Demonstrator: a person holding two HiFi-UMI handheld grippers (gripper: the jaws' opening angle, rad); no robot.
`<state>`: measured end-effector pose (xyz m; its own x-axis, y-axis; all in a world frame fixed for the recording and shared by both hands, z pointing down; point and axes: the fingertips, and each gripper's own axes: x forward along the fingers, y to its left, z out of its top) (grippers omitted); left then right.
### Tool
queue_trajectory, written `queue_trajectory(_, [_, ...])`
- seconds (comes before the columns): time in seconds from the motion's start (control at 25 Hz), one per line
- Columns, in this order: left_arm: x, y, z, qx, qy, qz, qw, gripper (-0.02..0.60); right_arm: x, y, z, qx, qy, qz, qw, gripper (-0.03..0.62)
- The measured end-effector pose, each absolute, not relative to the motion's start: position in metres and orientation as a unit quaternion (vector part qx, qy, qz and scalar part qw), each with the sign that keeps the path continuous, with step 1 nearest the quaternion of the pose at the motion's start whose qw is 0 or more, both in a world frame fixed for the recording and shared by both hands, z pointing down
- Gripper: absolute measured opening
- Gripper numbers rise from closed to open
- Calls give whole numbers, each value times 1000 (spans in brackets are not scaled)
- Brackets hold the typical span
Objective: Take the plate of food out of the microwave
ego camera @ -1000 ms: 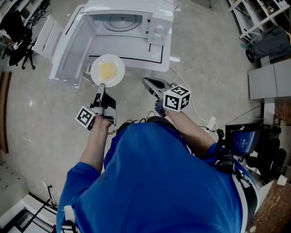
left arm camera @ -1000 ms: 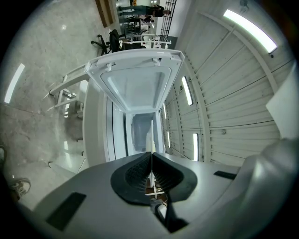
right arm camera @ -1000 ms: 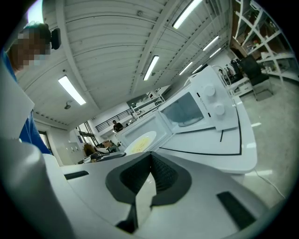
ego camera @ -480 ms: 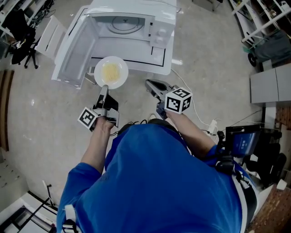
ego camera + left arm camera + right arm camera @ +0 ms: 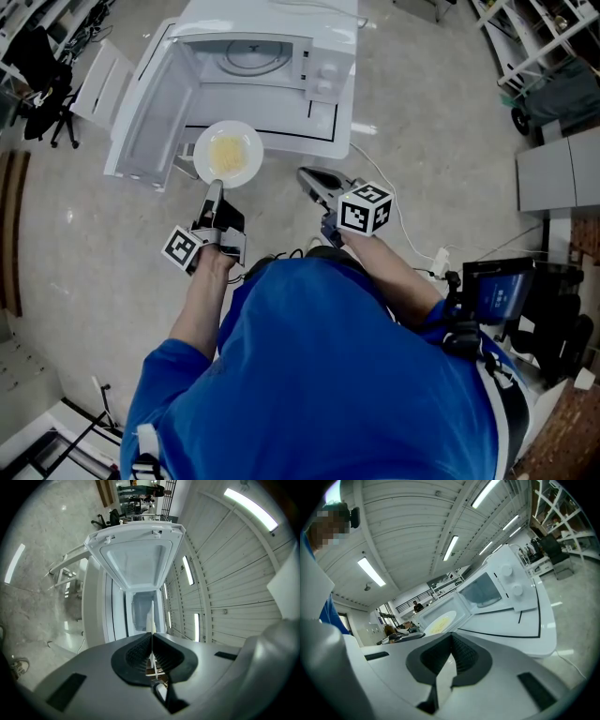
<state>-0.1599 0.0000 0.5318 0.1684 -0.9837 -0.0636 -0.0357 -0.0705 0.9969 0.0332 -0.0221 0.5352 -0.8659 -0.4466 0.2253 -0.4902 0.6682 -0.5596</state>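
My left tool (image 5: 215,190) was clamped tight on the rim of the plate of food (image 5: 228,152), which was clear of the microwave (image 5: 281,84) and held beside its open door (image 5: 141,103). My right tool (image 5: 315,180) hung closed, empty. Only setting the plate down remained, I judged.

Left gripper (image 5: 214,186): forearm stretched toward microwave (image 5: 328,103), jaws clamped on plate (image 5: 228,153) rim. Right gripper (image 5: 305,174): near microwave front, jaws together, empty.
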Motion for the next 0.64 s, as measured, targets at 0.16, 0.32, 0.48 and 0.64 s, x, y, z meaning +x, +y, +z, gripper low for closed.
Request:
queue_trajectory(0.16, [-158, -3, 532, 567, -448, -463, 514, 17, 35, -24, 536, 257, -912, 317, 34, -3])
queue_trajectory(0.32, [-154, -4, 531, 567, -447, -462, 516, 17, 36, -25, 537, 258, -912, 318, 33, -3])
queue_trajectory(0.48, [-153, -6, 531, 568, -447, -461, 515, 17, 38, -26, 537, 258, -912, 317, 33, -3])
queue_trajectory(0.64, [-151, -7, 531, 568, -446, -459, 516, 17, 40, -28, 537, 260, -911, 318, 30, -3])
